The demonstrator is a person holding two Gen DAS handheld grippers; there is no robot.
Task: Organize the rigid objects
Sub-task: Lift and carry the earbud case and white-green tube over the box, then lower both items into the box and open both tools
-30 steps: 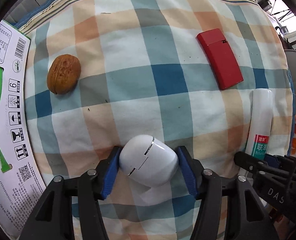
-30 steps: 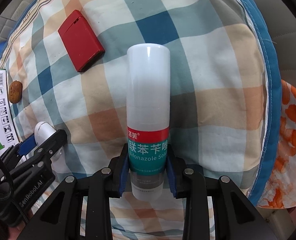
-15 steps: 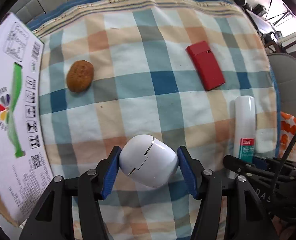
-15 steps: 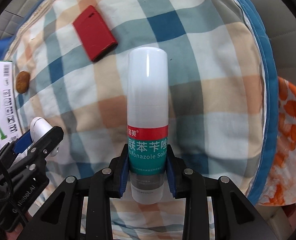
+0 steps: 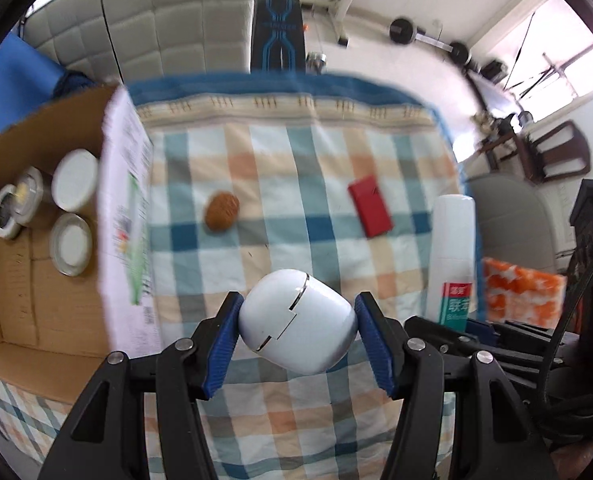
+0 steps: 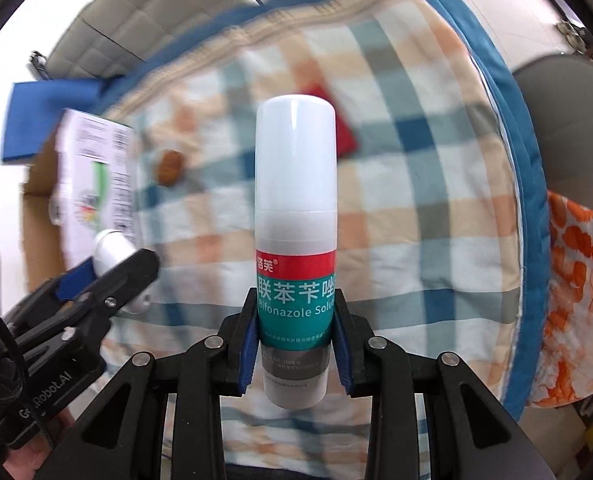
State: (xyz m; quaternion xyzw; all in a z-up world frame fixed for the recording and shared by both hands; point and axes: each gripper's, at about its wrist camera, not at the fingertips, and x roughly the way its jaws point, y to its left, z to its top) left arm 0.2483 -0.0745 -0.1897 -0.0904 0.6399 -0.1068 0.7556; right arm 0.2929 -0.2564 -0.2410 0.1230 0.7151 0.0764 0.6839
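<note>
only in the left wrist view is the inside of the cardboard box [image 5: 36, 280] seen, at the far left: three round containers [image 5: 74, 186] stand together on its floor. its white printed flap [image 5: 126, 216] rises beside the checked cloth [image 5: 296, 168]. on the cloth a walnut [image 5: 221, 212] lies near the flap, and a red flat case [image 5: 370, 212] lies well apart to its right. the white rounded case [image 5: 296, 326] is held clear above the cloth between the blue pads of the left gripper [image 5: 296, 328], whose jaws are closed on it at a middling width and are pointed steeply down. at the right edge the white bottle [image 5: 452, 256] is seen from the side.

only in the right wrist view is the bottle's label readable: the white bottle [image 6: 295, 216], with a red and teal band, is clamped near its base by the narrow jaws of the right gripper [image 6: 295, 320], cap pointing away, steeply down over the cloth. the left gripper [image 6: 108, 280] appears at lower left with the white rounded case [image 6: 110, 250] in it. the walnut [image 6: 168, 166] is blurred, and the red flat case [image 6: 344, 136] is partly hidden behind the bottle.
</note>
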